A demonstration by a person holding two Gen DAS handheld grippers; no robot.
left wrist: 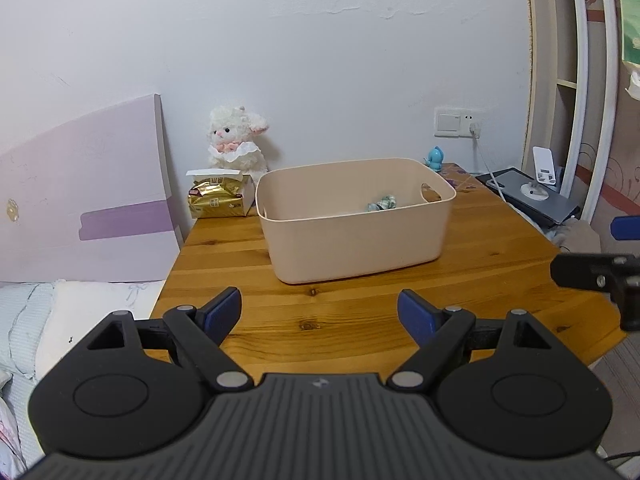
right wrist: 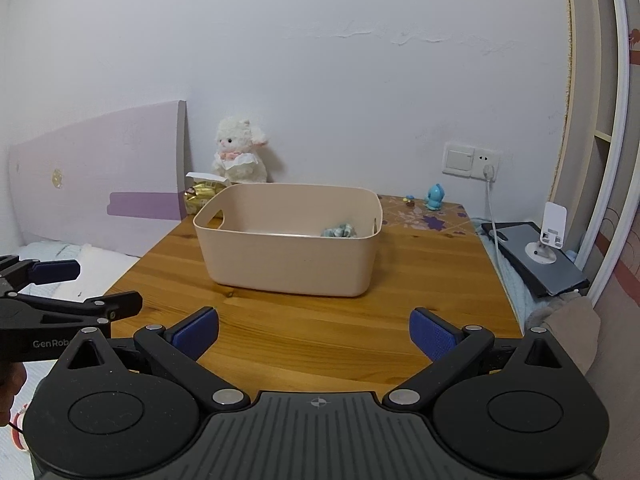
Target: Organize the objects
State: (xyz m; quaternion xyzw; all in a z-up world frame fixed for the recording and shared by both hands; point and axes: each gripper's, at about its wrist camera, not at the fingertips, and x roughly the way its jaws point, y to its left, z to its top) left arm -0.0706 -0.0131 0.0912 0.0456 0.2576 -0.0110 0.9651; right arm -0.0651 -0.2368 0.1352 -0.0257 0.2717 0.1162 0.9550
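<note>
Both black two-finger grippers with blue pads, the left gripper (left wrist: 320, 314) and the right gripper (right wrist: 314, 332), hover with jaws apart and empty over the near edge of the wooden table (left wrist: 360, 304). Inside the beige plastic bin (left wrist: 354, 220) lies a small crumpled greenish object (left wrist: 382, 203). One risk: pushing the light bin could slide it toward the white plush lamb (left wrist: 236, 142).

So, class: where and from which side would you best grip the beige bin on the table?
Grip the beige bin at an end-wall cutout handle, coming down from above: the top is open, the rim thin enough for open fingers, while the smooth, sloped walls offer little hold.
</note>
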